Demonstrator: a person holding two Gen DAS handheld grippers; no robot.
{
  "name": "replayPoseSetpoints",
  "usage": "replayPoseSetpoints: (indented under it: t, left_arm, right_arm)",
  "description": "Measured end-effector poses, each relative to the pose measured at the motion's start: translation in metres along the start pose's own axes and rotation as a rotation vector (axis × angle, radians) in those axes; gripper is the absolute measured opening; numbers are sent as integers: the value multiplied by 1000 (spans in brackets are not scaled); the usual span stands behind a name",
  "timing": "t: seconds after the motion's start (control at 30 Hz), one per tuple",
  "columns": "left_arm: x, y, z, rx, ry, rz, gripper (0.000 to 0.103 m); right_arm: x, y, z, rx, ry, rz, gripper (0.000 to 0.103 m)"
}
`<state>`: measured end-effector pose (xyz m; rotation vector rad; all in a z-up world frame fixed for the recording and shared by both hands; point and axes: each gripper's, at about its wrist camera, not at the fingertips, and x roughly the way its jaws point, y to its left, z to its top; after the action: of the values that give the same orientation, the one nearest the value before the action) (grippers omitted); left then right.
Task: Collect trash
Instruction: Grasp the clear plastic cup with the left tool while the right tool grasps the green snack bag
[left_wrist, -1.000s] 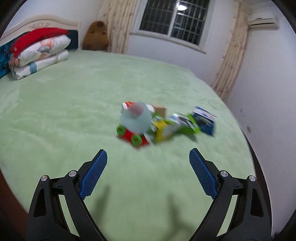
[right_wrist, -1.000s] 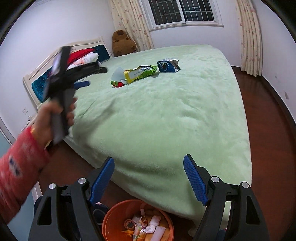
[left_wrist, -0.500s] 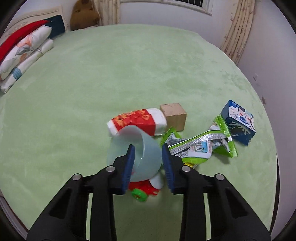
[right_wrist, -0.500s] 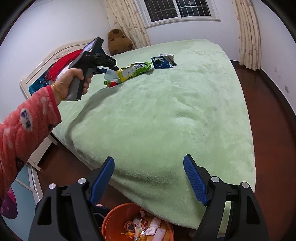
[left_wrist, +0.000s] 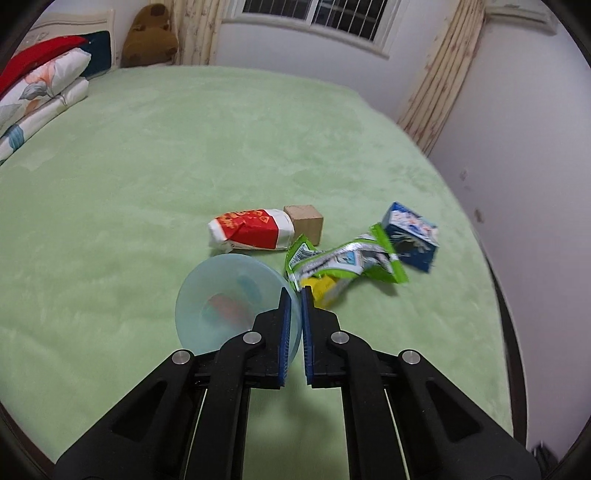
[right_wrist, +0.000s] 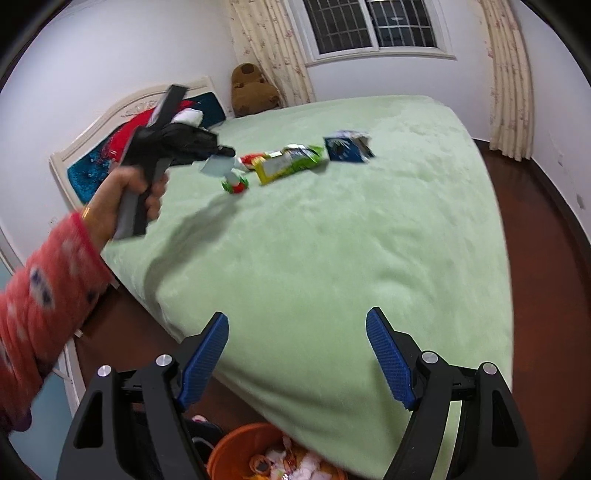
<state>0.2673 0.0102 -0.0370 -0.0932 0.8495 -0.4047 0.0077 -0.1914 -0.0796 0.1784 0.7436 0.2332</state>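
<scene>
Over the green bed (left_wrist: 221, 147), left hand-held gripper (left_wrist: 294, 295) clamped on rim of clear cup (left_wrist: 229, 299), held above the blanket near a red pouch (left_wrist: 251, 232), green wrapper (left_wrist: 343, 258), blue carton (left_wrist: 412, 236). Right hand-held gripper (right_wrist: 295, 332) spread wide, empty, above orange bin (right_wrist: 236, 450).

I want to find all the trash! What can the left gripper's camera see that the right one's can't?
Only the left wrist view shows the wooden block and the left gripper shut on the cup's rim. Only the right wrist view shows the orange bin and the open right gripper. Both show the pale blue cup, green snack bag and blue carton.
</scene>
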Motion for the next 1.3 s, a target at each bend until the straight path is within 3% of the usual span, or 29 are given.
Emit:
replayPoseSetpoints:
  t: [0.1,0.23,0.33,0.43,0.47,0.6,0.8,0.93,1.0,1.13,1.3]
  left_arm:
    - [-33,3,-15,10,-51,-10,6]
    - [-67,4,-39,43,-100,-4,6]
    - [-88,6,-55,58,-130,3,6]
    - [-102,7,-68,75,-152,8,6]
    - [-105,7,-70,81,-155,6,6]
    - [-109,11,-78,77,-154,-24,6]
    - [-108,18,-81,66,-145,-32,6]
    - [-107,19,-83,64,-139,-32,6]
    - [-108,18,-84,66,-140,-32,6]
    - [-110,14,-86,62,-139,-38,6]
    - [-123,-2,-93,85,-141,-45,6]
  right_arm:
    - [23,7,33,-3,21,67,75]
    - [73,9,99,87,46,159,76]
    - [124,4,146,186,95,159,76]
    - [170,-6,179,304,135,106,76]
    - [192,-16,191,402,155,93,76]
    - [237,-41,203,689,198,140,77]
    - [284,-45,212,807,244,1,73]
    - [289,-39,217,745,246,-61,59]
    - [283,-34,217,711,234,-44,55]
    - [256,-26,214,637,210,-25,53]
    - [191,-8,209,470,158,20,53]
